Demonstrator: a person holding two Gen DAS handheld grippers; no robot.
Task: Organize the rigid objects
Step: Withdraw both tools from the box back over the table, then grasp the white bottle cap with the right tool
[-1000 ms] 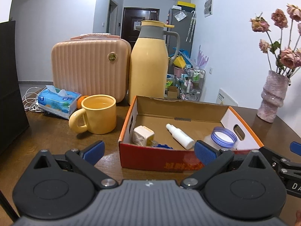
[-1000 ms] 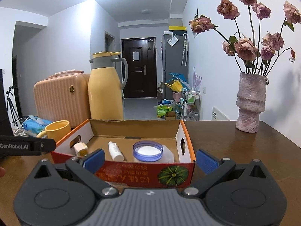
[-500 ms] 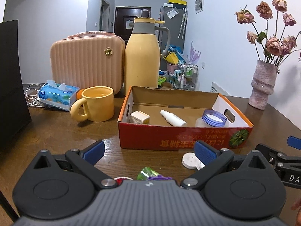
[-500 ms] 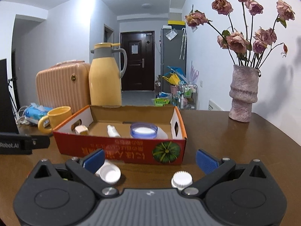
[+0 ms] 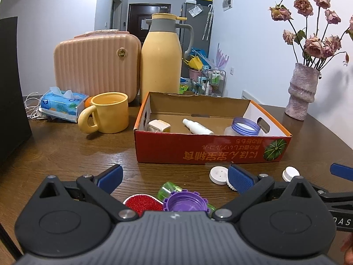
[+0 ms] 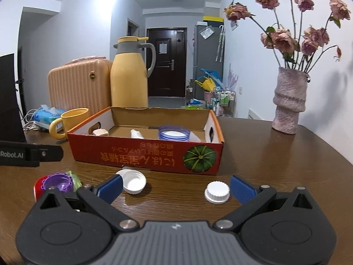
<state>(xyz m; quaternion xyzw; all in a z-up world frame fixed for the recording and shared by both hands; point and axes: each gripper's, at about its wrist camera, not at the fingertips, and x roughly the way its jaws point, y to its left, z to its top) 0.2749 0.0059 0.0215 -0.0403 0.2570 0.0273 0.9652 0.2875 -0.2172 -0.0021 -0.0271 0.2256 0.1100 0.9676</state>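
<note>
Left gripper [image 5: 175, 177] spread, empty, above purple ribbed plastic cap [image 5: 186, 204]. Right gripper [image 6: 175, 186] spread, empty; white ridged screw cap [image 6: 217, 192] on table between fingers, before red cardboard box [image 6: 145, 154].

Cardboard box [image 5: 198, 152], glossy wooden table [image 5: 66, 152]

We are in a home — a lived-in flat. We look over a wooden table [image 6: 275, 161] and down a hallway to a dark front door [image 6: 166, 61], a grey fridge [image 6: 208, 55] beside it with notes stuck on. On the table stand a vase [image 6: 289, 101] of dried roses, a yellow flask [image 6: 129, 79], a mug [image 5: 110, 112], a tissue pack [image 5: 62, 105] and a small pink suitcase [image 5: 97, 66] — everyday household things.
</note>
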